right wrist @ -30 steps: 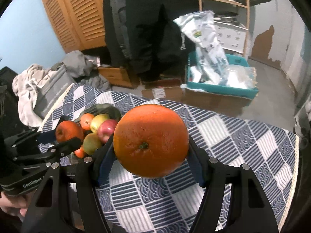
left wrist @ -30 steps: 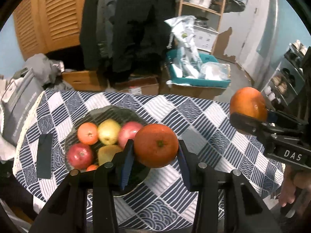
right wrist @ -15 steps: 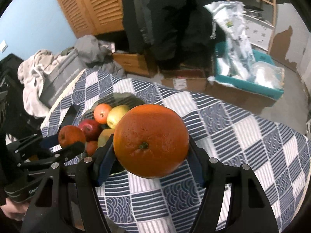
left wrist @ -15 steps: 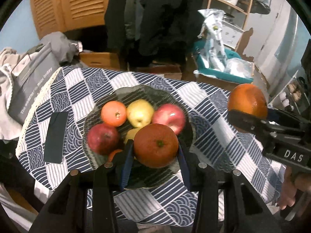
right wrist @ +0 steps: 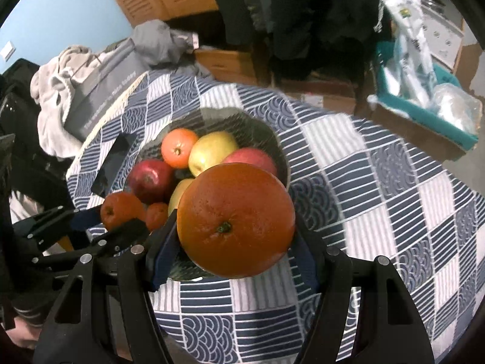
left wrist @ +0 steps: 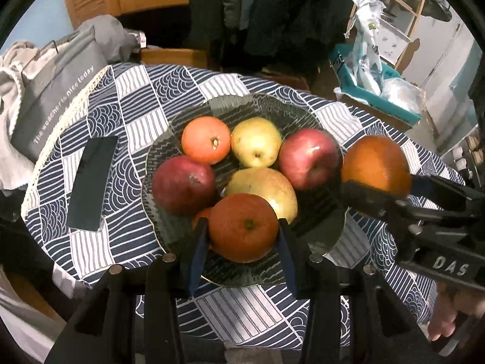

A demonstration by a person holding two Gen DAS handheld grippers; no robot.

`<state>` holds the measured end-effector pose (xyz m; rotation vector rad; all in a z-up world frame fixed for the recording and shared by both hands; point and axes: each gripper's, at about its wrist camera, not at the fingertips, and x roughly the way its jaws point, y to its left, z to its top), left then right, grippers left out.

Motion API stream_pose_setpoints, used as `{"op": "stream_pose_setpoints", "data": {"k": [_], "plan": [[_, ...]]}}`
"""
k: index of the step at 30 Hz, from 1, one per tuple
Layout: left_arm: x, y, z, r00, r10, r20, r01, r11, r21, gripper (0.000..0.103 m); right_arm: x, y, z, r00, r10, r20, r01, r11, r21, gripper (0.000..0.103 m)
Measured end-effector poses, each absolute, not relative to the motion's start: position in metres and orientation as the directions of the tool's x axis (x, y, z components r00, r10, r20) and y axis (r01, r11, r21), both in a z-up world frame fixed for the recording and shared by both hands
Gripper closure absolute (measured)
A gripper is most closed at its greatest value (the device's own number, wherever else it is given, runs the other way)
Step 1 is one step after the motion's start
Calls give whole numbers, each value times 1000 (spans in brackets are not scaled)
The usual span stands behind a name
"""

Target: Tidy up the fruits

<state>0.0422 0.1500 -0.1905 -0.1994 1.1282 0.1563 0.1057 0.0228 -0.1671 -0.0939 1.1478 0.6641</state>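
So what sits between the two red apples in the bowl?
In the left wrist view, two yellow fruits lie between the left red apple and the right red apple.

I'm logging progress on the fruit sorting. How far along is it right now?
Done: the dark glass bowl on the blue-and-white patterned tablecloth already holds two red apples, two yellow-green fruits and a small orange. In hand: the left gripper clamps a small orange fruit over the bowl; the right gripper clamps a large orange near its rim. Left: setting both down in the bowl.
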Motion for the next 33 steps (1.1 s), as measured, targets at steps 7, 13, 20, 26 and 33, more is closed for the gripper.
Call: {"op": "stream_pose_setpoints", "data": {"k": [7, 13, 20, 26, 33], "plan": [[43, 156, -208, 374, 26, -927, -254, 964, -76, 58, 107, 32, -188, 190, 426, -884, -530, 803, 273, 35], [44, 161, -215, 353, 20, -935, -271, 959, -81, 58, 109, 40, -196, 153, 432, -889, -541, 789, 290, 33], [45, 160, -213, 361, 34, -932, -268, 961, -69, 34, 112, 39, -195, 165, 453, -876, -527, 791, 310, 28], [44, 159, -203, 381, 30, -924, -268, 960, -80, 33, 118, 29, -174, 207, 489, -847, -513, 792, 332, 27], [39, 152, -173, 438, 43, -898, -252, 965, -77, 33, 116, 20, -147, 287, 454, -844, -506, 820, 269, 27]]}}
